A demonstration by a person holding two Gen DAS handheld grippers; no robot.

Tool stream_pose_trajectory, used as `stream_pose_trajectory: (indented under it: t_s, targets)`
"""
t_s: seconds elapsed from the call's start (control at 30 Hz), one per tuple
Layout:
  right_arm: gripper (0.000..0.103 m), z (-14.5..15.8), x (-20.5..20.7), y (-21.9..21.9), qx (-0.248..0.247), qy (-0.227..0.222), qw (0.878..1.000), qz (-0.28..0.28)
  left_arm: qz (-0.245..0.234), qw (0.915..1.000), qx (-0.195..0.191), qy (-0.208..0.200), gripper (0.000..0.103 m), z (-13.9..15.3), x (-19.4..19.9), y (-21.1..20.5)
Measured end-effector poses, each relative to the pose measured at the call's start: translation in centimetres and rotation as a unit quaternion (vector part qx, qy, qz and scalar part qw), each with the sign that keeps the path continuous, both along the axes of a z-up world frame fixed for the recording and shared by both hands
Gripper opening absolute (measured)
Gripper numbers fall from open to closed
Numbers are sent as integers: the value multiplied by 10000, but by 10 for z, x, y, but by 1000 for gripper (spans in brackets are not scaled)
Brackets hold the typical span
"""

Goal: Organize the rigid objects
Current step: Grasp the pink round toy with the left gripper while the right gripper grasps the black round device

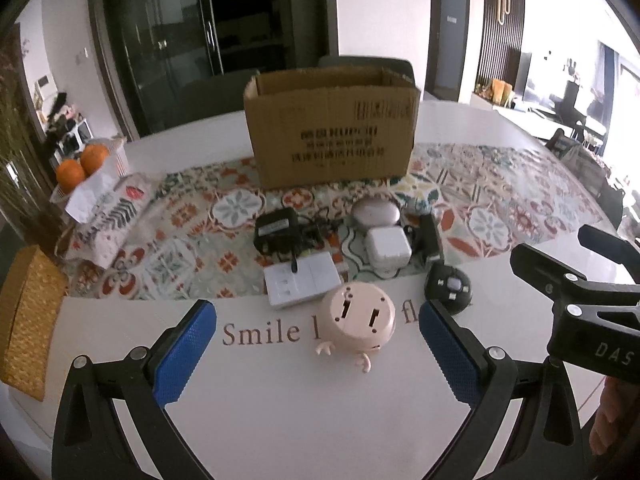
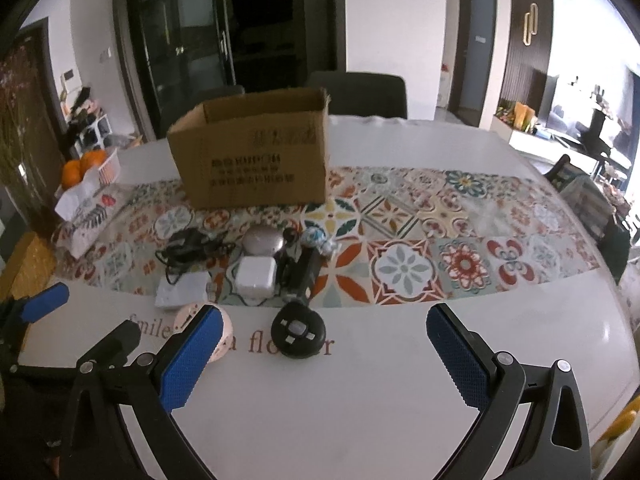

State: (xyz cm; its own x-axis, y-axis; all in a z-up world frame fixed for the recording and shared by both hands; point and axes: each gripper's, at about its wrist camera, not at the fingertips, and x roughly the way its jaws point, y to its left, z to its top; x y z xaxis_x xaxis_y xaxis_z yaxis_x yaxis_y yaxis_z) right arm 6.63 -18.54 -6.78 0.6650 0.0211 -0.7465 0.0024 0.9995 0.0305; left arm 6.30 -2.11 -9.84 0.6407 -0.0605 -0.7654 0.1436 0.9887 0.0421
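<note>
Where the table [image 1: 280, 400] reads "Smile", both tools gape.

Both my wrist cams sit low over the white table [image 1: 280, 420], facing the cardboard box [image 1: 332, 128]; left cam sits left of right cam, both sharing the clutter.

Cardboard box [image 1: 332, 128]: matt brown corrugated paper. Table [image 2: 340, 400]: glossy smooth white. Gripper pads [image 1: 184, 356]: blue, knurled texture; round pink toy [image 1: 358, 318]: smooth plastic.
</note>
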Motion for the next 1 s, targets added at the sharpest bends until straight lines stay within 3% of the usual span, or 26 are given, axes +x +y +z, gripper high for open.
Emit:
stream_pose_trajectory:
  t_s: [0.4,0.67,1.0]
  targets:
    - [102,-48,27,1,134,602,9976,305,-41,9992,-55,400,103,-40,15,-6]
    - [100,-72,37,-4,139,839,9949,550,-254,9985,110,466,103,-62,24,-20]
    - [86,-98,52,0,209,1072,9899,906,-396,9976,235,516,103,-85,36,-30]
